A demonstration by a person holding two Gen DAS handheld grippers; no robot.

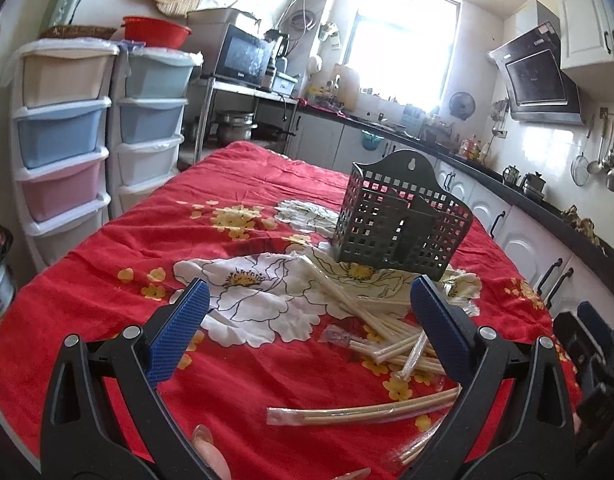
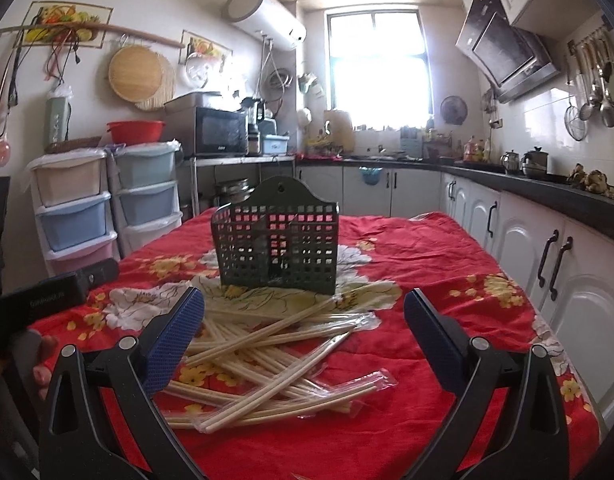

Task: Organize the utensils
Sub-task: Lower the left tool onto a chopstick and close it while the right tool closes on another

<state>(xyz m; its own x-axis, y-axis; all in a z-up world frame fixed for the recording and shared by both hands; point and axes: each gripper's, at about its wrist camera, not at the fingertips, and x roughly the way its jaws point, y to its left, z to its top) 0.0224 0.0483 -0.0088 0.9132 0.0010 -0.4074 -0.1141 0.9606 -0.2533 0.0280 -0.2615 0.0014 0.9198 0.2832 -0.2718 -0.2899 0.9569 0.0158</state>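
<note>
Left wrist view: your left gripper (image 1: 309,308) is spread wide, holding nothing, above the red floral worktop (image 1: 107,280). Wrapped chopsticks (image 1: 387,332) lie just beyond, partly hidden behind the right finger. The dark mesh caddy (image 1: 403,220) stands upright behind them.

Right wrist view: your right gripper (image 2: 305,312) gapes wide and empty over the chopstick pile (image 2: 283,352); its near edge is cut off behind the left finger.

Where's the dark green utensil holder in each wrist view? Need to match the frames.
Left wrist: utensil holder sits right of centre, tilted, past the chopsticks.
Right wrist: near centre, upright, behind the chopstick pile.
Shared landmark: the bright window on the far wall, above the holder in both views.
</note>
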